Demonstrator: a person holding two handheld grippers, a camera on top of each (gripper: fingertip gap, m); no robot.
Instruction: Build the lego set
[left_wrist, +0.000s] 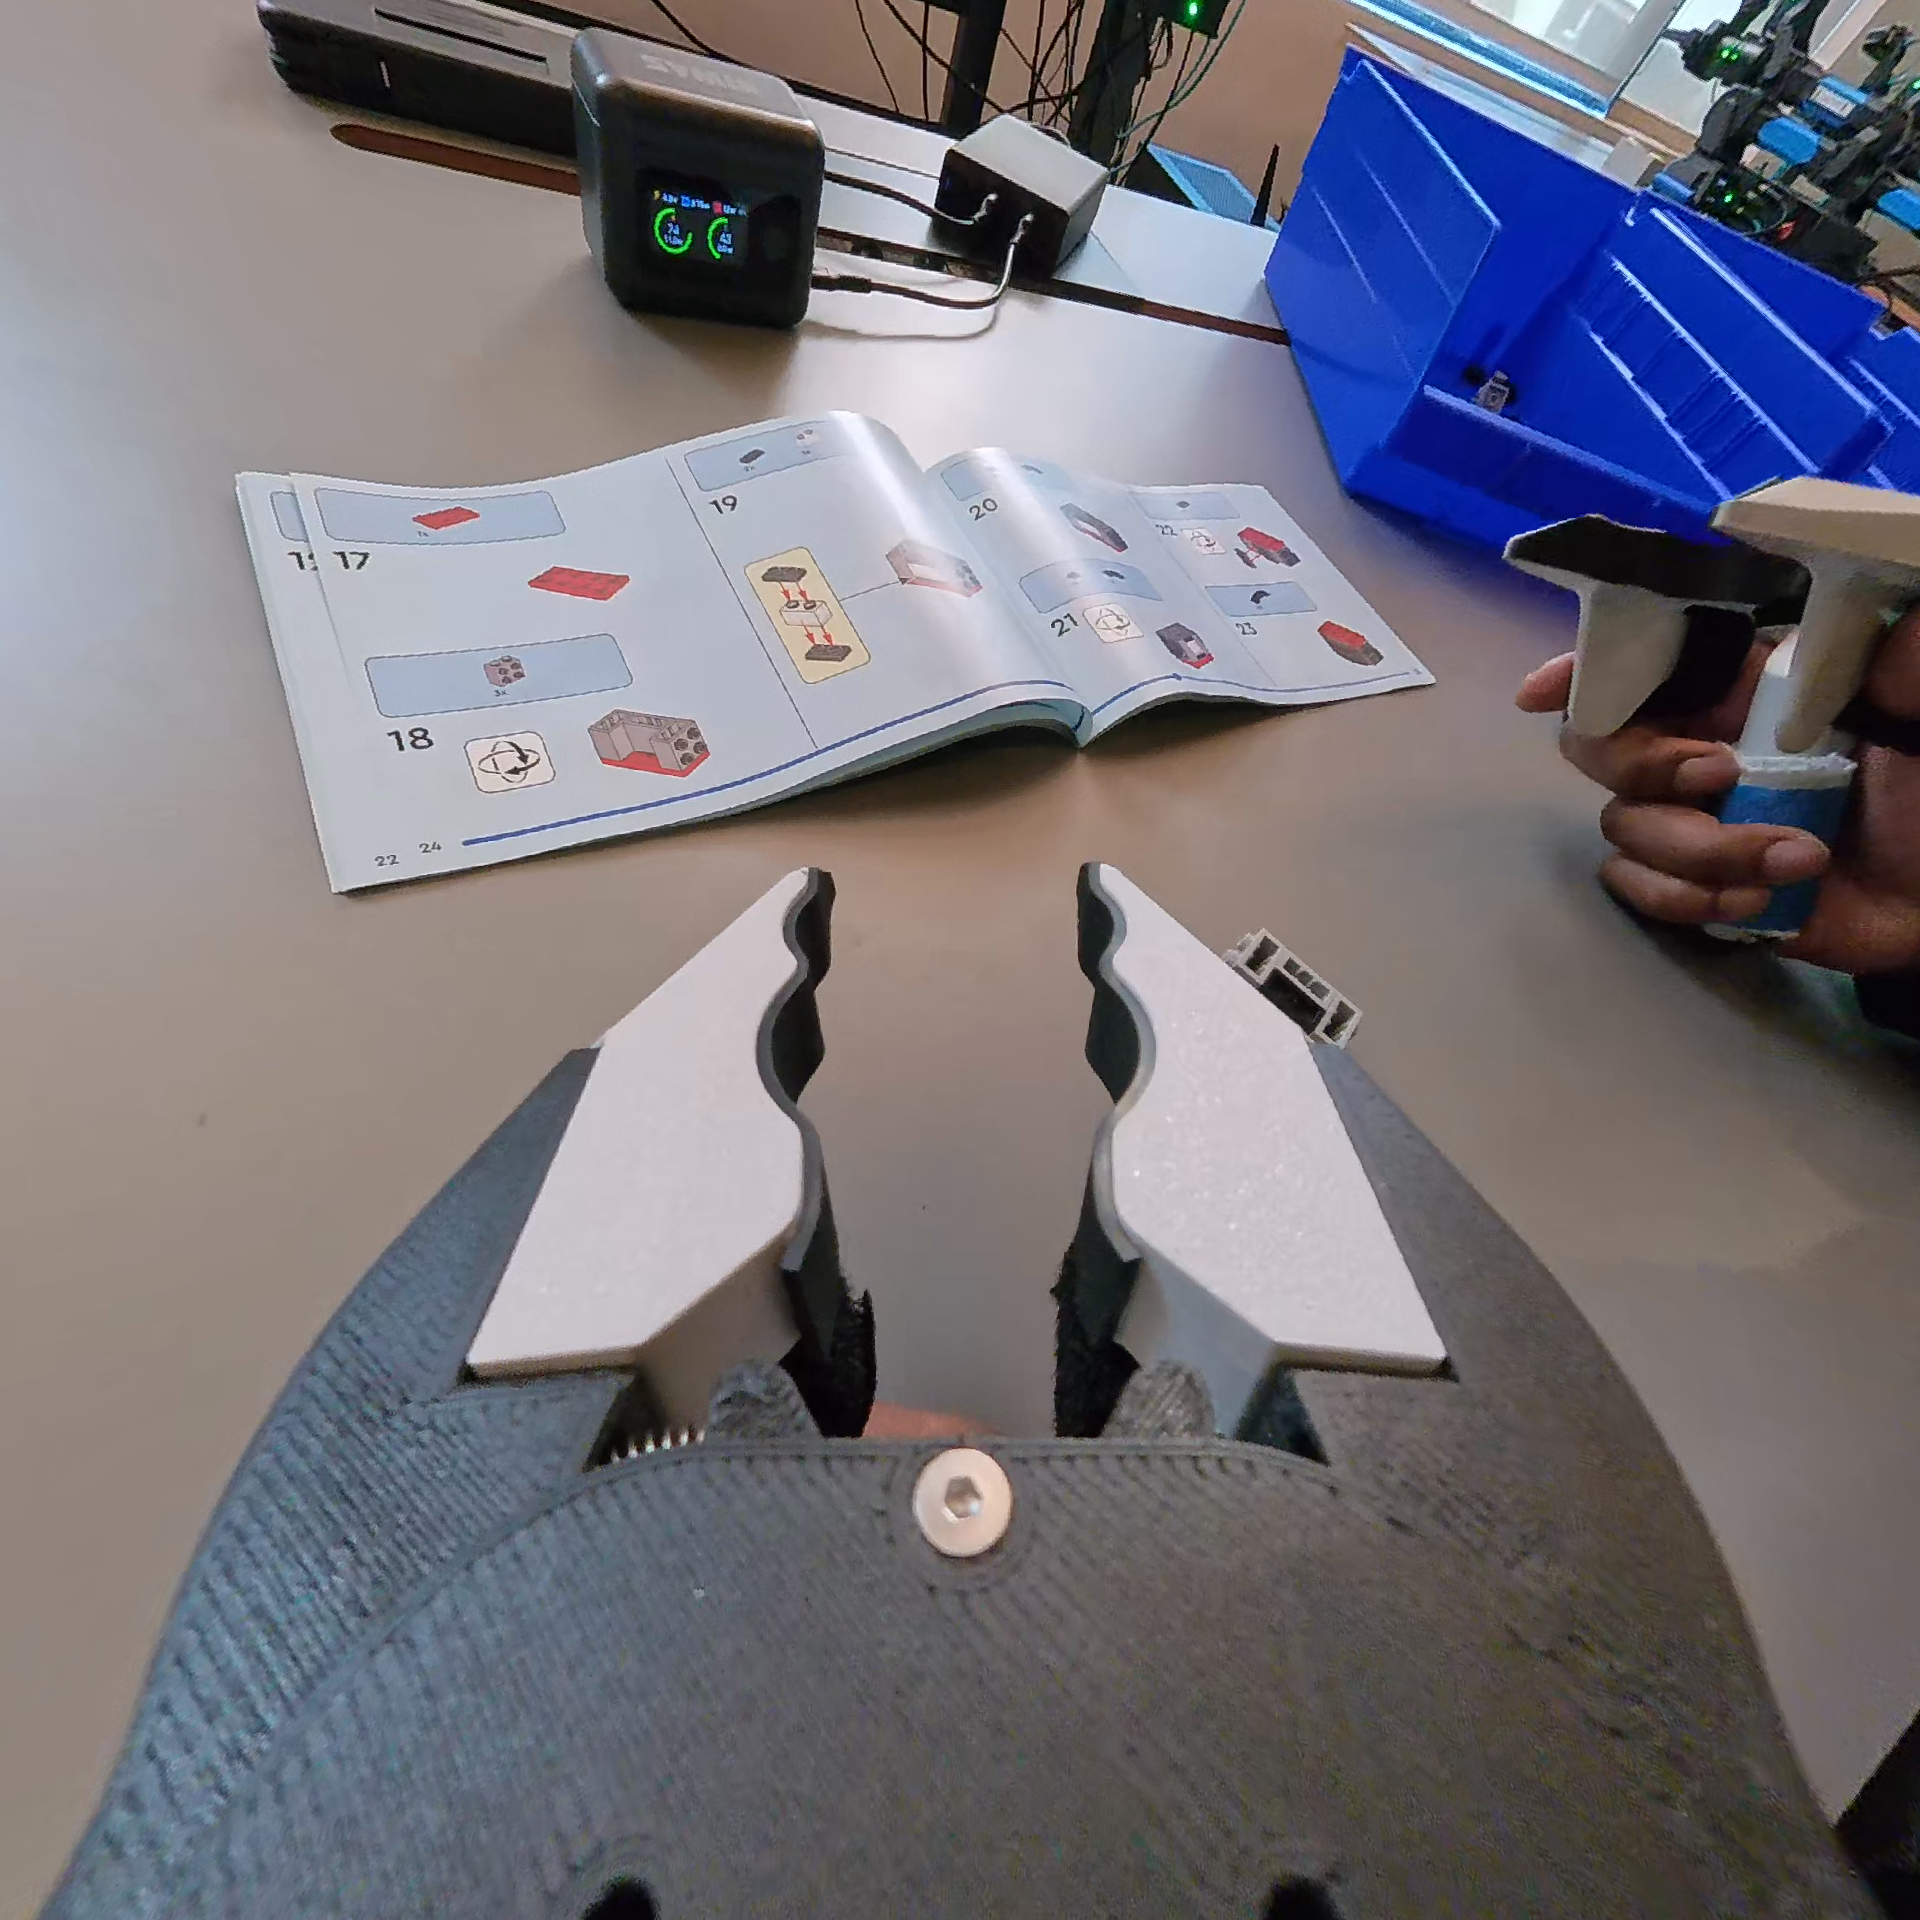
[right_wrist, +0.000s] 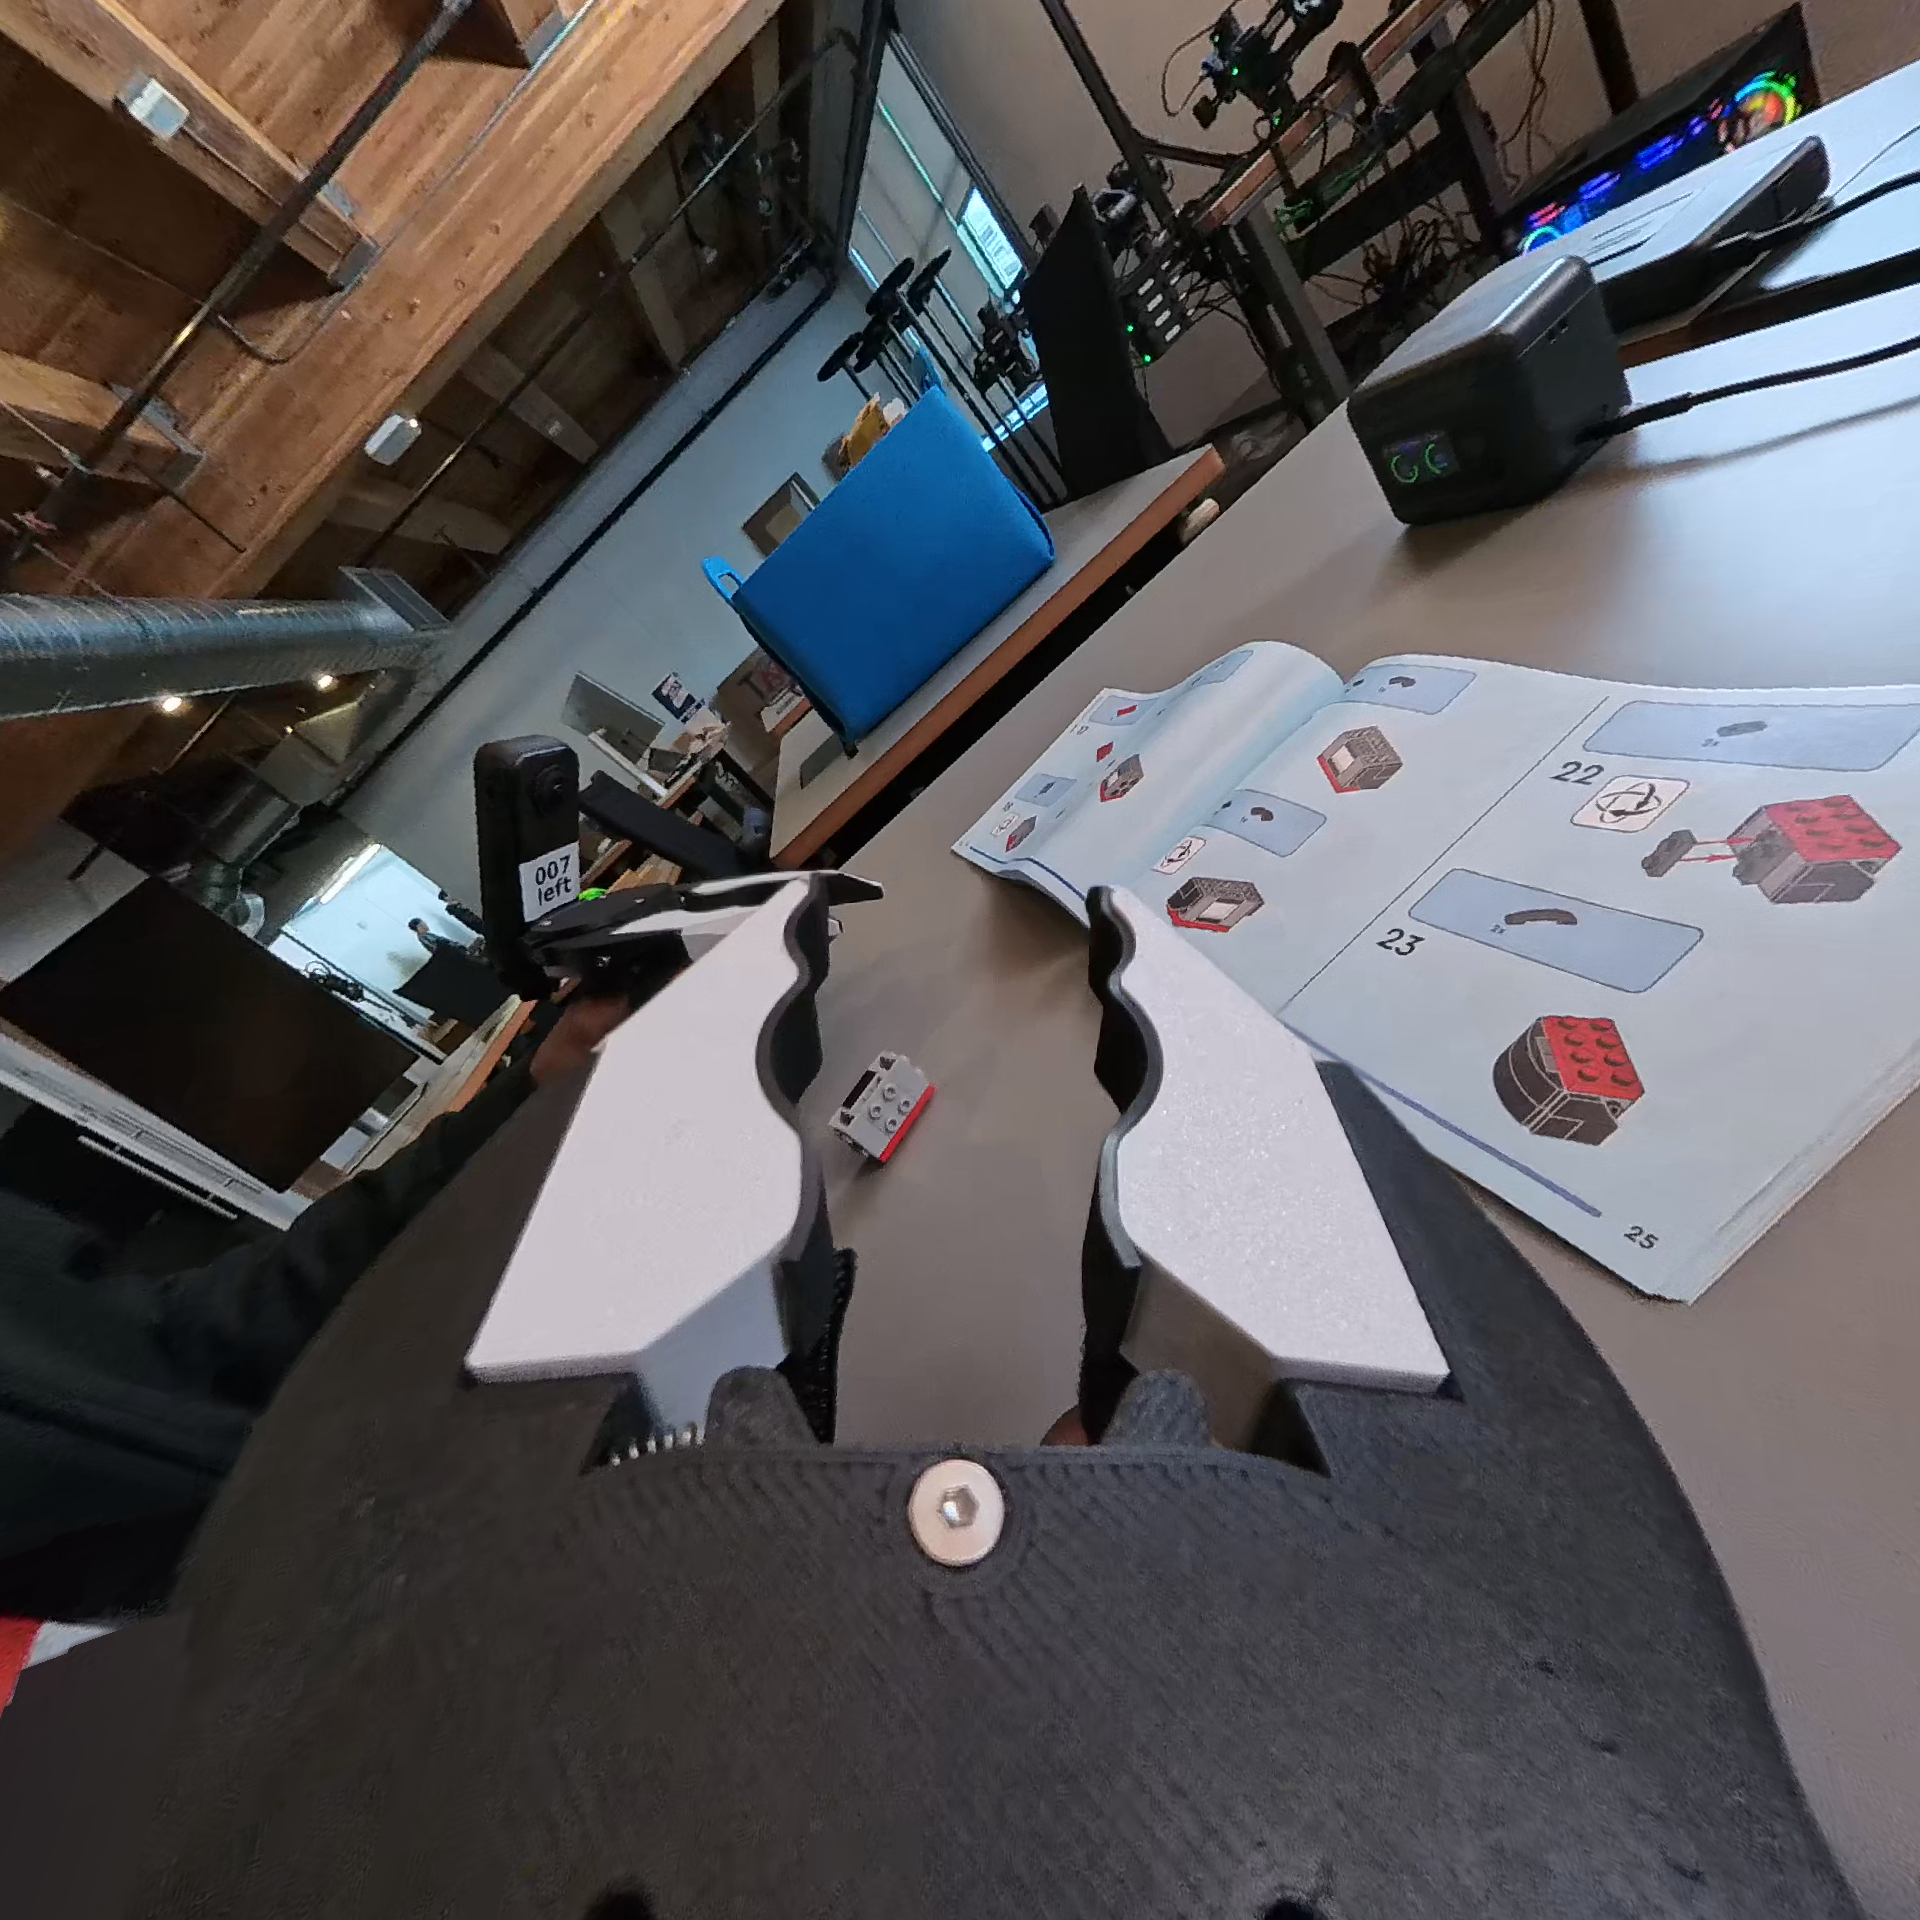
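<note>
A small grey lego assembly with a red base plate (right_wrist: 881, 1108) lies on its side on the grey table. It shows between my right gripper's (right_wrist: 956, 899) open, empty fingers, some way ahead of them. In the left wrist view the same assembly (left_wrist: 1294, 982) peeks out from behind my left gripper's right finger. My left gripper (left_wrist: 956, 878) is open and empty, low over the table. The right gripper also shows at the right edge of the left wrist view (left_wrist: 1704, 613), held by a hand. The left gripper shows in the right wrist view (right_wrist: 727, 904).
An open instruction booklet (left_wrist: 790, 634) lies flat beyond the grippers; it also shows in the right wrist view (right_wrist: 1507, 935). Blue parts bins (left_wrist: 1558, 312) stand at the far right. A black charger box with a lit screen (left_wrist: 701, 177), cables and a laptop sit at the back. Spacing between my two grippers at the tips: around 20 centimeters.
</note>
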